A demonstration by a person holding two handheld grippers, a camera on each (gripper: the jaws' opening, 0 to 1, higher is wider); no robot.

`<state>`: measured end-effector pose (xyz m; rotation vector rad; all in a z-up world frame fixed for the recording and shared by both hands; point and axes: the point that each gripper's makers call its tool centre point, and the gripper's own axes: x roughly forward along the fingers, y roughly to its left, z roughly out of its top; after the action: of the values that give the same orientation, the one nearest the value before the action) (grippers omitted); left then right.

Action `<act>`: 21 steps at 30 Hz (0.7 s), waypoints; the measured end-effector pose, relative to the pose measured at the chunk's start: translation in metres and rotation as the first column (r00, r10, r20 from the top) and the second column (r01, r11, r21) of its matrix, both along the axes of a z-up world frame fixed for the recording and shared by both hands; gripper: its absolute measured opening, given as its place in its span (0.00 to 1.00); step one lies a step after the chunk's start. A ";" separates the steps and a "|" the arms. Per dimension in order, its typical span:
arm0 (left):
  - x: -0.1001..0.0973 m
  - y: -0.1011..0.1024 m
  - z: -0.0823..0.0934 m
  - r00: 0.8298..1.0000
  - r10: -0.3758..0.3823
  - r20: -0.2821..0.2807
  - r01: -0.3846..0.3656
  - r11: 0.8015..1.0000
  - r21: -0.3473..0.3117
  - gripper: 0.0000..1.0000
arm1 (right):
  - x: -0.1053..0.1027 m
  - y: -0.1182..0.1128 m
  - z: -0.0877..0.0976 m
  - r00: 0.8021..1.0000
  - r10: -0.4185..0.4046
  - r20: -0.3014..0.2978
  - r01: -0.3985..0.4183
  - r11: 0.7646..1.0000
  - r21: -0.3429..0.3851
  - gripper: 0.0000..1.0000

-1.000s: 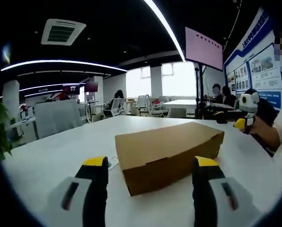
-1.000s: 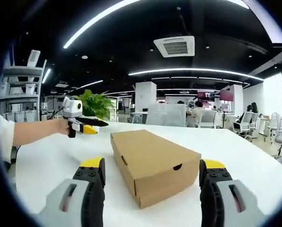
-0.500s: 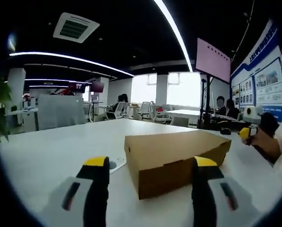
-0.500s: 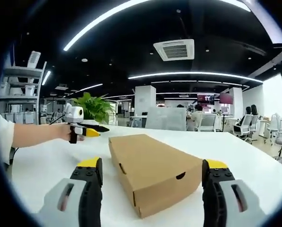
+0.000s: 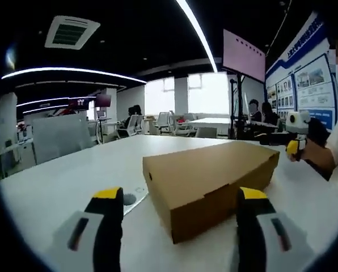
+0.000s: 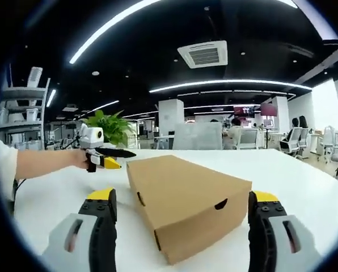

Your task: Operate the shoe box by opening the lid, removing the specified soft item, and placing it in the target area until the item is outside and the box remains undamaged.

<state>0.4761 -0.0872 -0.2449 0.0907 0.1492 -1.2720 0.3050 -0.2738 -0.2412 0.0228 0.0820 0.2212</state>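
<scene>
In the left gripper view, the left claw is spread wide, its jaws flanking the near corner of the closed brown shoe box without touching it. The box lies flat on the white surface, a small flat card just beside it. In the right gripper view, the right claw is likewise released, framing the box's end. To its left a hand holds the left claw low over the surface. A potted plant stands behind, in an open office.
</scene>
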 end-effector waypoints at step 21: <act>0.006 -0.023 -0.012 0.996 -0.073 0.048 0.072 0.997 0.030 0.99 | 0.016 0.002 -0.019 1.000 -0.007 -0.021 0.007 1.000 -0.014 1.00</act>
<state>0.4819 -0.1099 -0.2565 0.1533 0.1224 -1.3390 0.3210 -0.2715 -0.2602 0.0119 0.1045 0.2132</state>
